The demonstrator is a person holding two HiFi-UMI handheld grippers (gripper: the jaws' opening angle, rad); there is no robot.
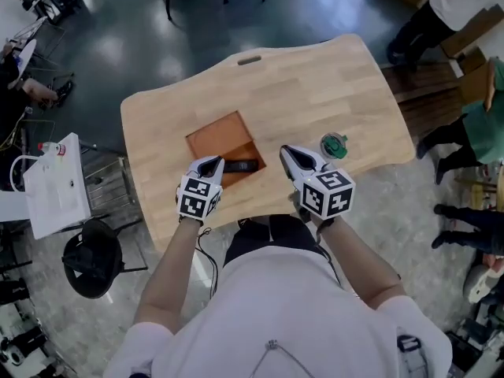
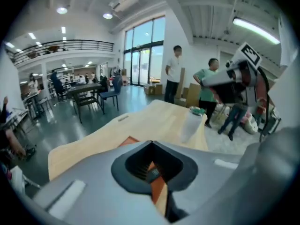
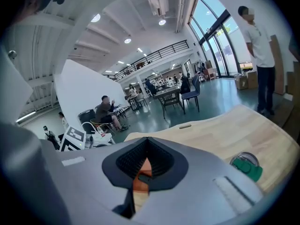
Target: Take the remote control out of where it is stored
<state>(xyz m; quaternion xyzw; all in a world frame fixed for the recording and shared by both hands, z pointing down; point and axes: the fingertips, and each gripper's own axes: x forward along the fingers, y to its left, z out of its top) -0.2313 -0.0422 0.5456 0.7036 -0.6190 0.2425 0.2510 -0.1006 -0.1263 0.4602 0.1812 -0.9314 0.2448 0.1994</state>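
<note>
Storage place: shallow orange-brown tray (image 1: pixel 214 136), lying flat on the wooden table (image 1: pixel 315 85) toward the near side.
Remote control (image 1: pixel 240 165): black and slim, lying flat in the near right part of the tray, close to its rim; not yet lifted.
Left gripper (image 1: pixel 209 166): jaws together with nothing between them; tips over the tray's near edge, just beside the remote's left end. Its own view shows a strip of orange tray and a dark sliver of the remote through the gap below the meeting tips.
Right gripper (image 1: pixel 293 157): jaws together, empty; above bare wood to the right of the tray, apart from the remote, with a small green round item (image 1: pixel 334 145) just beyond it.
Step in hand: likely the approach before the grasp, no contact made so far.
Doing it well: open the left jaws fully before coming down; line them up across the remote's narrow width, not along its length; lower until both tips reach the tray floor on either side, then close firmly and lift straight up, clear of the rim.
Second hand: worth resting the right gripper on the tray's right rim to hold the tray in place.
Risk: thin body flat on the floor, so tips may skid over the top or nudge it against the rim.
</note>
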